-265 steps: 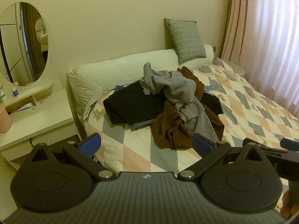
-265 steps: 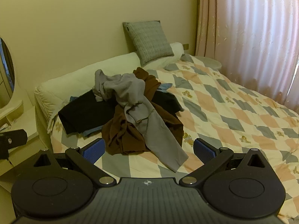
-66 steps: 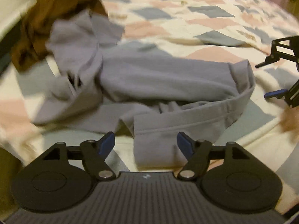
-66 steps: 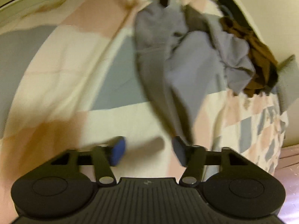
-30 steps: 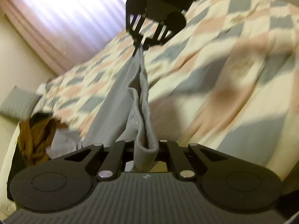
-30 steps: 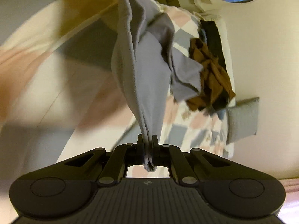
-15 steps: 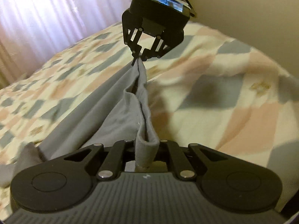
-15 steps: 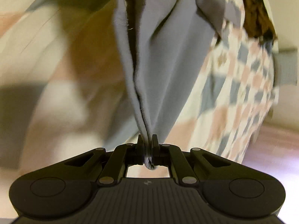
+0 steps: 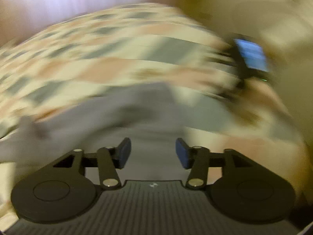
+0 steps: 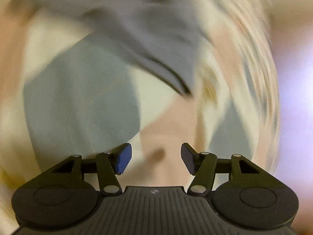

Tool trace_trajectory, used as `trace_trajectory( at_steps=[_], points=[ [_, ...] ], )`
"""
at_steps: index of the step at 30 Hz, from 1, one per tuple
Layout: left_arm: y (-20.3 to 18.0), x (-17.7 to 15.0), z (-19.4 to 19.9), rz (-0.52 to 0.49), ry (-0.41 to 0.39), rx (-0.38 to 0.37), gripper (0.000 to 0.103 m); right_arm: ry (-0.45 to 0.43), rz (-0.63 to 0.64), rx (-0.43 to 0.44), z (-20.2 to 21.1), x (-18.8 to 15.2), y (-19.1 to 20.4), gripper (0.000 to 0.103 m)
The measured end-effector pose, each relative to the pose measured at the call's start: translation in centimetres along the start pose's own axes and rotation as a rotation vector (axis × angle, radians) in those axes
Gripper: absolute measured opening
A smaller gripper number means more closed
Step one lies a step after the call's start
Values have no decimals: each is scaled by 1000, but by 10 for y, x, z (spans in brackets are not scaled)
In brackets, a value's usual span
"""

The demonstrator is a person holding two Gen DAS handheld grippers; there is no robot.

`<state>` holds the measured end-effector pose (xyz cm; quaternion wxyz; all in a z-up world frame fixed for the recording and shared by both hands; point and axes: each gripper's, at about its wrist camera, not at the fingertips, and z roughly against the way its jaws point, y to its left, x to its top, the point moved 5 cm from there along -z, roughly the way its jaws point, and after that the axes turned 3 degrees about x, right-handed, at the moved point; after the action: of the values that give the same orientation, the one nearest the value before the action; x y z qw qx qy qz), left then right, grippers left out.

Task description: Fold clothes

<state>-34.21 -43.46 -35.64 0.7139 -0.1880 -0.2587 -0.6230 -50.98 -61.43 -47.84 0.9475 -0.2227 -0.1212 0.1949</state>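
Progress was slight, by our judgement: we had the grey garment (image 9: 127, 115) lying loose on the checked bedspread (image 9: 125, 45), and nothing we could see of it was folded. Both pictures were badly blurred, so its outline and any creases escaped us.

Our left gripper (image 9: 151, 152) had just been opening, and its jaws stood apart with nothing between the pads; the garment lay on the bedspread just beyond them, stretching off to the left of that view. Our right gripper (image 10: 156, 157) had likewise just been opening and gripped nothing; there the garment (image 10: 140, 31) lay further up the bedspread (image 10: 82, 90), apart from the pads. Flattening and every fold seemed left to do.
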Motion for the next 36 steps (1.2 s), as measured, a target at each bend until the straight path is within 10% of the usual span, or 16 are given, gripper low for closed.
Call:
trace_trajectory(
  at_steps=[6,13,15,16,17,22,26,30,36],
  points=[
    [203,67,-87,320,149,298,69,0,-748,88,17,-4,-9,65],
    [334,76,-201,576,397,332,67,1,-1033,113,36,24,34,65],
    [341,54,-222,609,488,287,45,5,-1082,101,40,34,45,66],
    [345,45,-230,621,516,277,8,8,-1104,93,40,41,50,66],
    [348,40,-230,623,517,275,1,14,-1121,84,42,47,55,66],
    [364,37,-142,558,267,137,0,54,-1187,39,56,72,73,66],
    [413,12,6,598,40,41,0,110,-1245,4,68,85,88,66],
    [501,-55,129,600,-114,269,0,144,-1340,-5,76,97,104,66],
    [617,-201,139,704,58,568,1,158,-1673,40,70,94,130,69]
  ],
)
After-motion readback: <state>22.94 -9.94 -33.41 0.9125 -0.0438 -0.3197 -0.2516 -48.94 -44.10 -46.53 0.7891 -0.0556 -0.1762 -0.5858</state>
